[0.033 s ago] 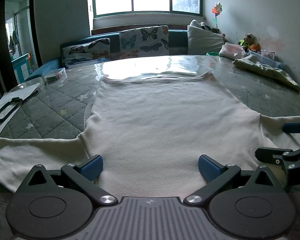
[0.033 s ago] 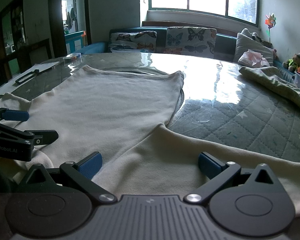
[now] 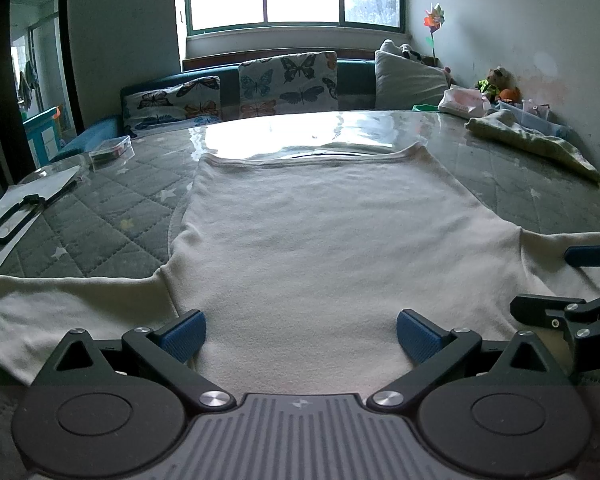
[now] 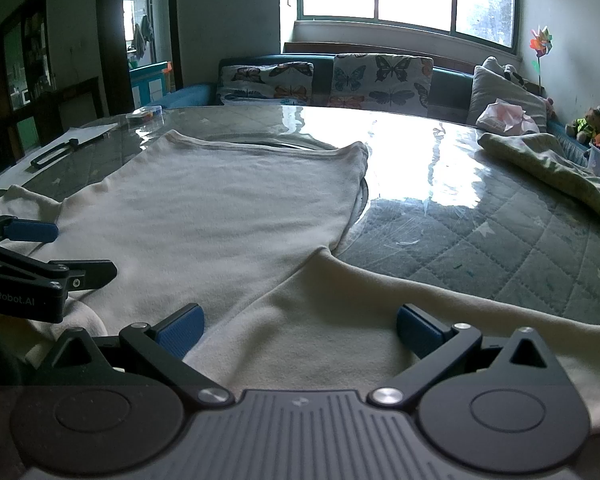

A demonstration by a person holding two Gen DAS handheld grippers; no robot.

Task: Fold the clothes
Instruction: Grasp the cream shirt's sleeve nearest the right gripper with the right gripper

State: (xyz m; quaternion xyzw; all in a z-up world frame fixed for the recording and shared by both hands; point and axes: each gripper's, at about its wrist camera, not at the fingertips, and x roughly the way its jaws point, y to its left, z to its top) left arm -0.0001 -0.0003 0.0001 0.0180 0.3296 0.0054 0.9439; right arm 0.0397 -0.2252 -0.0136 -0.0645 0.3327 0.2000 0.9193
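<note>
A cream long-sleeved top (image 3: 312,248) of soft, fleecy knit lies spread flat on the table (image 3: 112,220), its ribbed hem toward the window and its sleeves stretched out to either side. The table wears a grey-green quilted cover stitched in diamonds with small stars, under a clear glossy sheet that mirrors the window light. The left gripper (image 3: 301,330) sits low over the near edge of the top's body, its ridged blue pads (image 3: 183,336) spread wide apart with only cloth showing between them. The right gripper (image 4: 299,326) is likewise wide open, over the near stretch of the right sleeve where it meets the body; whether either pad presses the fabric cannot be told. Each gripper's black linkage shows at the edge of the other's view. A crumpled pale green cloth (image 4: 556,168) lies at the table's right side, and a white sheet of paper (image 3: 24,208) with a black rectangular loop on it at the left. Butterfly-print cushions (image 3: 288,78) line the sofa beyond
</note>
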